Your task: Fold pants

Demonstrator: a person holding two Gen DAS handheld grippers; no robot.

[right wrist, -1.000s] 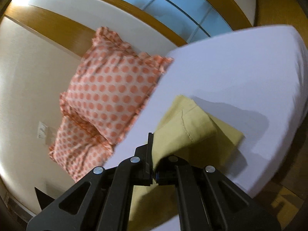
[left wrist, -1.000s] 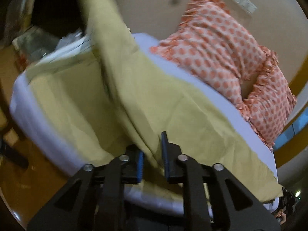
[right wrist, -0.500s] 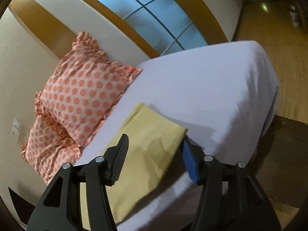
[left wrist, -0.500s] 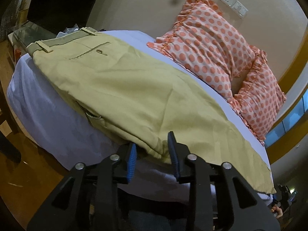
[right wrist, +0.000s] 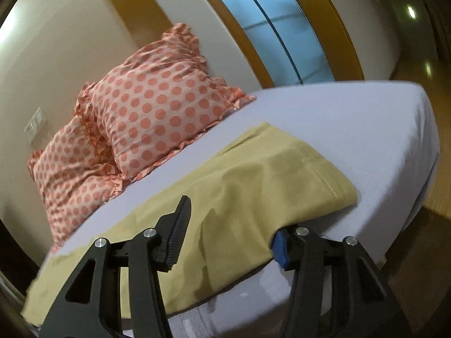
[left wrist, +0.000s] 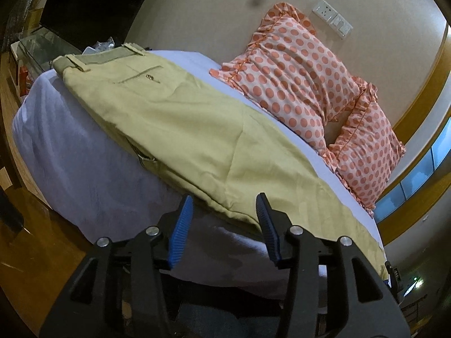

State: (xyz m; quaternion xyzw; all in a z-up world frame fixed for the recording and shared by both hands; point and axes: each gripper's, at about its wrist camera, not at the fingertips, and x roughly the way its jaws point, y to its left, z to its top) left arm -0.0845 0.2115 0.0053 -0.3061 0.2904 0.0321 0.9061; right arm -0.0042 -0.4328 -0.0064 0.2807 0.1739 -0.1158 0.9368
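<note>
Khaki-yellow pants [left wrist: 197, 129] lie flat on the bed, folded lengthwise, one leg on the other. The waistband with belt loops and a back pocket is at the far left in the left wrist view. The leg hems [right wrist: 282, 174] show in the right wrist view. My left gripper [left wrist: 224, 211] is open and empty, just short of the pants' near folded edge. My right gripper [right wrist: 231, 222] is open wide and empty at the near edge by the hems; the cloth hides most of its right finger.
The bed has a white sheet [left wrist: 84, 174]. Two orange polka-dot pillows [left wrist: 296, 76] lean on the wall behind the pants and also show in the right wrist view [right wrist: 157, 112]. A glass-topped table [left wrist: 36, 45] stands at far left. Wooden floor [left wrist: 31, 253] surrounds the bed.
Both grippers let go of the pants and opened. The lifted leg has come down flat on the other leg. Both grippers have pulled back toward the bed's near edge.
</note>
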